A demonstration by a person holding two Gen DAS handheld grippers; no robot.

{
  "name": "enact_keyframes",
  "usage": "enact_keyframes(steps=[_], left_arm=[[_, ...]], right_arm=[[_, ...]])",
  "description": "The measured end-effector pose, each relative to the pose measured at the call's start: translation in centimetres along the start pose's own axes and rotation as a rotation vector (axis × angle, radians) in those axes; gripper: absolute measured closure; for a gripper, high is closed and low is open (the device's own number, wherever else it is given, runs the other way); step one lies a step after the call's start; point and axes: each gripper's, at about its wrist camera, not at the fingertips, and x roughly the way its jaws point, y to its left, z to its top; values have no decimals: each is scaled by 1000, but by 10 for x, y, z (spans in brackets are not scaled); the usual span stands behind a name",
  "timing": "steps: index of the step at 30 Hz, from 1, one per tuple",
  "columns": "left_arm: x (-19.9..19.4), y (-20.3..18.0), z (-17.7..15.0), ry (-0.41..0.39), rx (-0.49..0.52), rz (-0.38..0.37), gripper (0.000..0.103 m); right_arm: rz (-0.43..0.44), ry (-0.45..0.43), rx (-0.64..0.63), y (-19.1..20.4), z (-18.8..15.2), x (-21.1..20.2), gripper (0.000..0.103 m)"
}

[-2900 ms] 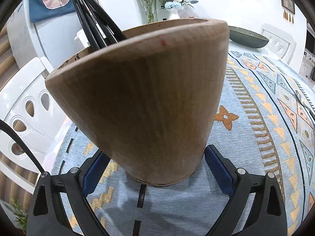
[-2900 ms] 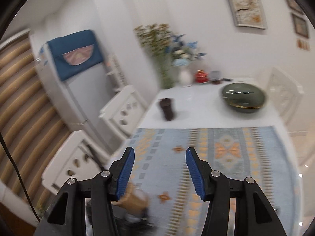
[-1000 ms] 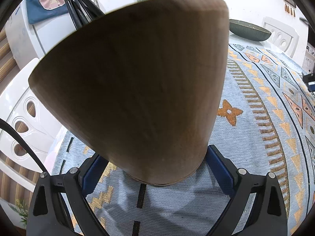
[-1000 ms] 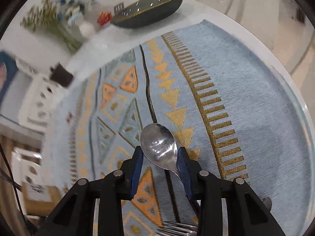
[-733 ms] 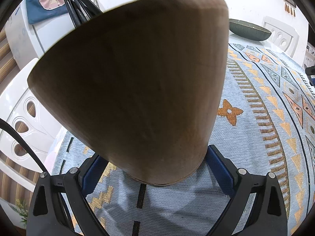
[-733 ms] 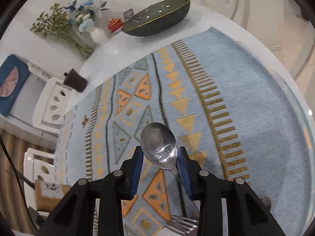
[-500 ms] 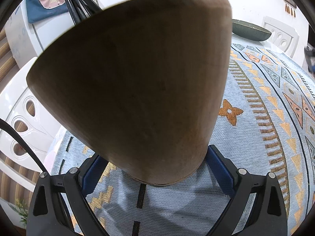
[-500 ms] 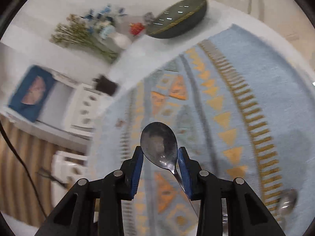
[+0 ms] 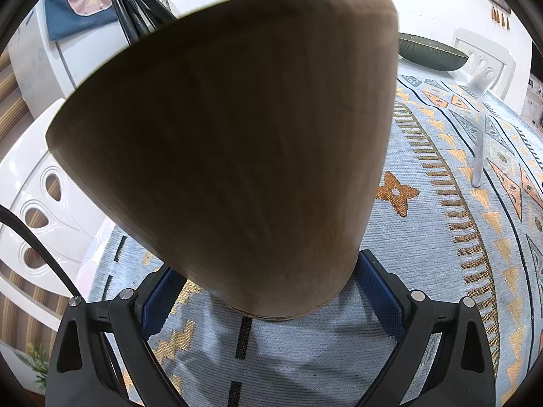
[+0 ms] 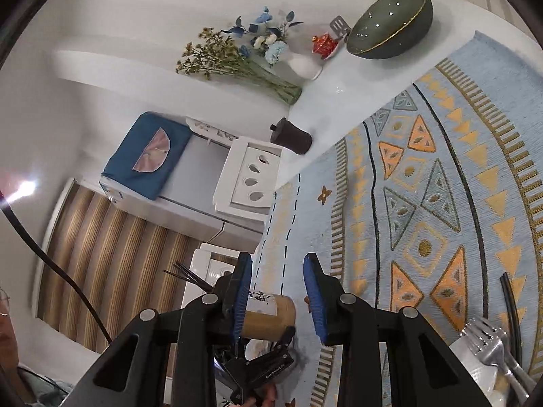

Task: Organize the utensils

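- Well, counting first: one wooden utensil holder (image 9: 237, 135), one dark green bowl (image 10: 390, 23) at the far end of the table, one dark lidded cup (image 10: 292, 135) and two vases of flowers (image 10: 271, 54) near the wall.
- At least two silver forks (image 10: 488, 342) lie on something white at the near right edge of the patterned tablecloth (image 10: 441, 176), with two loose black chopsticks (image 10: 509, 302) just beside them.
- Several more black chopsticks (image 9: 132, 13) stand in the holder. I cannot count them exactly.
- The left gripper (image 9: 268, 281) points steeply down at the cloth, its jaws spread wide, with the blue pads pressed against both sides of the holder's base. The holder sits at the left end of the cloth beside a white chair (image 9: 37, 186) and leans away from the camera.
- The right gripper (image 10: 280, 288) is held higher and closer to level, rolled so that the room looks tipped sideways. Its jaws are closing, fairly narrow, with nothing between them.
- Only the right wrist view shows the forks, the loose chopsticks, the cup and the left gripper clamped on the holder from outside.
- Only the left wrist view shows a blurred silvery streak (image 9: 478, 135) above the cloth at the right. I cannot tell what it is.
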Motion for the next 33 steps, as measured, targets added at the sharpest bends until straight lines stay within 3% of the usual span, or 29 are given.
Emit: enact_keyframes(steps=[2,5,12,16,21,25,26,28,30,33], left_arm=[[0,-1,1,0,0,0,5],[2,0,0,2,1,-2,5],[2,2,0,2,2,-2,5],[2,3,0,3,1,-5,5],[3,4,0,2,2,-5,5],[3,4,0,2,2,-5,5],[3,4,0,2,2,-5,5],[2,6,0,2,1,-8,5],[2,8,0,1,1,-8,5],[2,10,0,0,0,-11,5]], right_arm=[[-58,-1,11,-5,-1,-3,72],[-217,2,68,-20,1,7,71],[-345,54,158,-54,28,65,59],[-539,110,97,-61,47,106,58],[-715,157,56,-69,64,145,58],[-997,217,-168,-47,65,187,75],[-1022,223,-210,-44,63,192,77],[-1031,230,-332,-33,54,201,97],[-1015,225,-371,-27,45,200,100],[-908,180,-362,-18,37,182,101]])
